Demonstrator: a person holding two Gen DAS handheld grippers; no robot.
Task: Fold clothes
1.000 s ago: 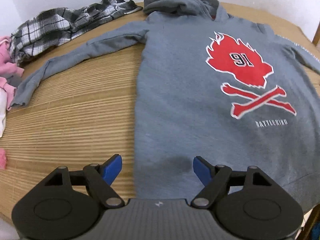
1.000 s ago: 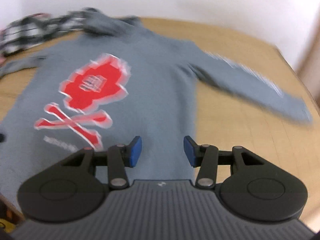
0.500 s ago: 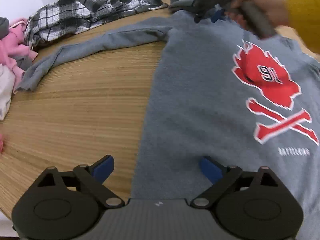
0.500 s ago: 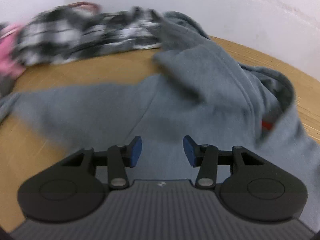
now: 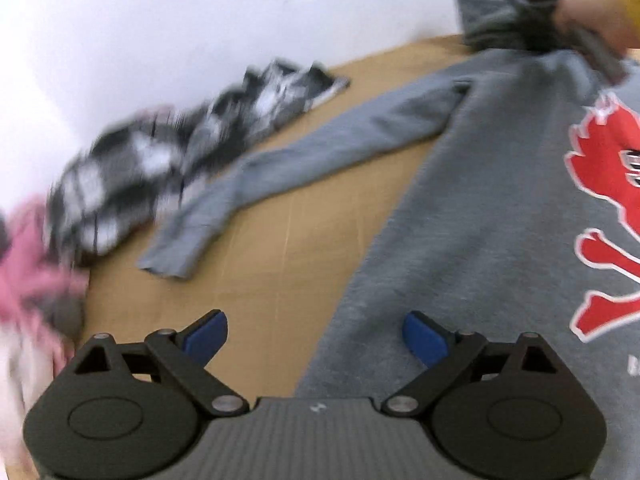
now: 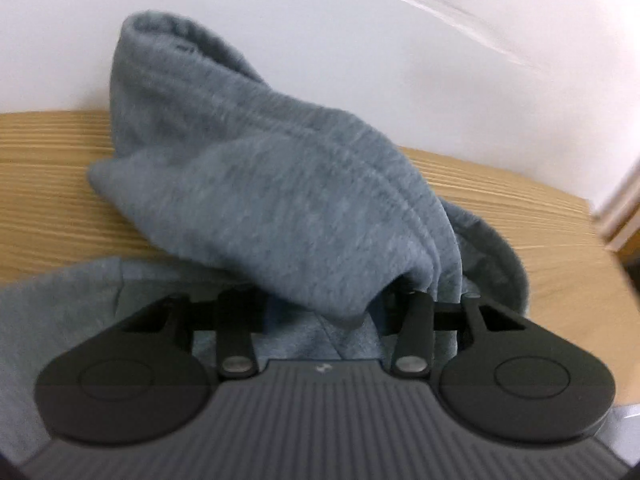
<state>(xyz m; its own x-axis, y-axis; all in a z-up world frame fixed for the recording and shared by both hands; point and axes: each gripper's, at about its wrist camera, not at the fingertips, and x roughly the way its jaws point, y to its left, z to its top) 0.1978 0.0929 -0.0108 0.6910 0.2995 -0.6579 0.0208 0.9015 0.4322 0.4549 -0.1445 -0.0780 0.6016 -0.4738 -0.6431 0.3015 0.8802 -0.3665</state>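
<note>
Two grippers. Left gripper (image 5: 315,336) wide open, low over grey hoodie's (image 5: 472,208) side edge, empty. Right gripper (image 6: 324,312) at hood (image 6: 256,200), fingertips buried in fabric, closure unclear. Hoodie flat on wooden table (image 5: 280,256), print up, sleeve (image 5: 304,168) stretched toward plaid shirt (image 5: 160,160), pink garment (image 5: 28,272) beyond.

Right gripper (image 6: 324,312) is now pushing into the hood (image 6: 272,200) (fingertips buried), left gripper (image 5: 316,336) swinging leftward.
</note>
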